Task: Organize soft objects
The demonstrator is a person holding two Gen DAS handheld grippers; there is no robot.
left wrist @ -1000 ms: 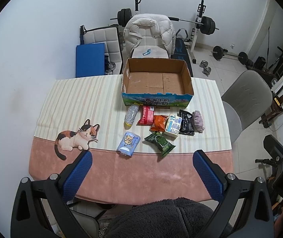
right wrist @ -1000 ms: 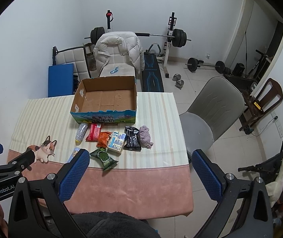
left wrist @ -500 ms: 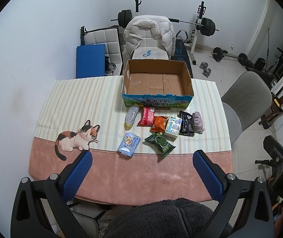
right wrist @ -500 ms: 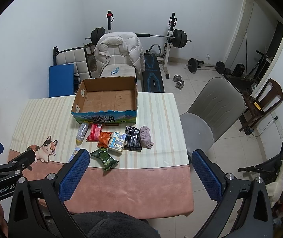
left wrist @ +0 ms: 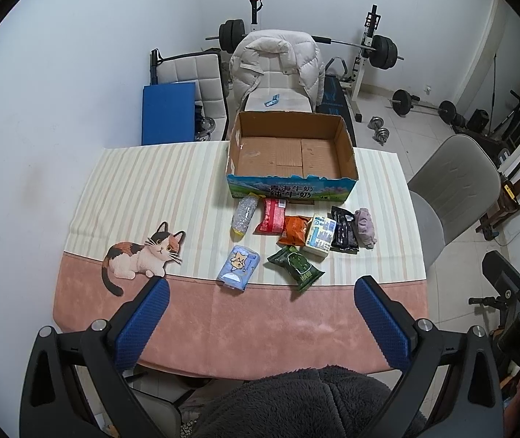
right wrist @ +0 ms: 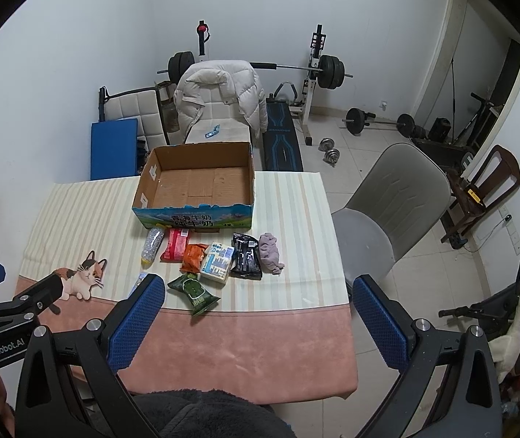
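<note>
A: Start at the fingers. What are they doing?

B: The left gripper [left wrist: 258, 319] has its blue fingers [left wrist: 142, 323] spread wide with nothing between them, held above the near pink edge of the worktop [left wrist: 223, 328]. The right gripper [right wrist: 258, 319] is the same: spread, empty, held off to the right of the left one.

A: And the soft things?

B: All loose on the striped cloth, between the grippers and the cardboard box [left wrist: 291, 153], which shows only its bare cardboard floor. Nearest are a pale blue tissue pack [left wrist: 239, 267] and a green snack bag [left wrist: 295, 265]. Behind them, in a row just in front of the box: a crinkled clear bottle [left wrist: 244, 214], a red packet [left wrist: 274, 215], an orange packet [left wrist: 294, 230], a white and blue pack [left wrist: 320, 234], a black packet [left wrist: 344, 230] and a mauve cloth bundle [left wrist: 365, 227].

A: How would they handle?

B: I'd judge all of them light and yielding. The foil bags look slick and puffed, so a squeeze across the middle may let them slide; a sealed end seems the safer hold. The tissue pack should compress evenly across its short sides. The cloth will sag, so I would gather its bulk rather than an edge.

A: First pick?

B: Probably the tissue pack or green bag, being nearest.
</note>
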